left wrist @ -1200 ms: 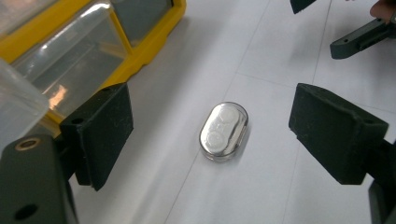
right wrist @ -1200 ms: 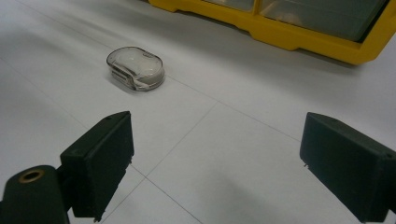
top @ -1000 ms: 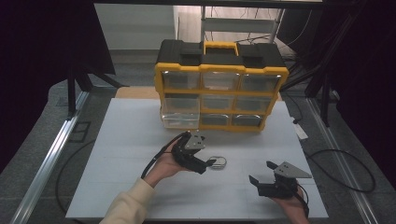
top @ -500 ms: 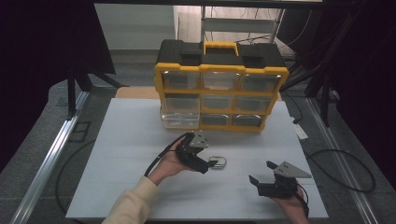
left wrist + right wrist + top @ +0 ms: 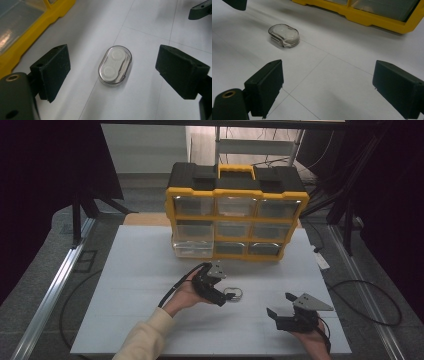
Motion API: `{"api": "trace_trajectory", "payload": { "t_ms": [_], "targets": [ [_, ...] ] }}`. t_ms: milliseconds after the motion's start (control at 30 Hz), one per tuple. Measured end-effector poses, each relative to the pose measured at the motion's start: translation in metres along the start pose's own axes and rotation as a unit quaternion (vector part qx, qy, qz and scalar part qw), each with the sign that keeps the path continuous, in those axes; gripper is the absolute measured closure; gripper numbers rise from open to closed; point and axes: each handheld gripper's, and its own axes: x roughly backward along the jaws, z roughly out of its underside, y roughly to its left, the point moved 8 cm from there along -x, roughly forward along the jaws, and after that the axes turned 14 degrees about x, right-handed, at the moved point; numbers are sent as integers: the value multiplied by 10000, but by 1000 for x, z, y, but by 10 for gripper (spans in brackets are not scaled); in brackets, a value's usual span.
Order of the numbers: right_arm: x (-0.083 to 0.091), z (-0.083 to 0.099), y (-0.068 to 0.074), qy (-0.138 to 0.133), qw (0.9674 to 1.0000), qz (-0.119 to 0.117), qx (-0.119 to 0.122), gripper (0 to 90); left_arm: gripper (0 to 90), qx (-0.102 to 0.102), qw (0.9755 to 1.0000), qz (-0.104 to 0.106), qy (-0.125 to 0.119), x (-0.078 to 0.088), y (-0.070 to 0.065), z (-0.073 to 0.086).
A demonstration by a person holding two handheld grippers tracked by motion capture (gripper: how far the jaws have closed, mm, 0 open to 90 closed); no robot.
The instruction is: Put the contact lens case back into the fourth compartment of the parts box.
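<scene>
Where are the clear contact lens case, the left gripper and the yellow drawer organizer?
clear contact lens case (image 5: 115, 65): left gripper view, middle of its lid.
left gripper (image 5: 223, 296): high view, midway between its fingertips, jaws open.
yellow drawer organizer (image 5: 235, 195): high view, top yellow frame bar.

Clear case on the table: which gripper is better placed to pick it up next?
Left. The left gripper is open with the clear case lying between its jaws, untouched. The right gripper is also open, but sits apart toward the table's near right corner.
</scene>
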Motion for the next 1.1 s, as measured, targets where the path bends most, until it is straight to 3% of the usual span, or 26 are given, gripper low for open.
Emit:
{"api": "trace_trajectory", "payload": {
  "t_ms": [1100],
  "targets": [
    [0, 0, 0, 22, 10000, -15, 18, 104, 121, 19, 9992, 203, 342, -33, 0, 3]
  ]
}}
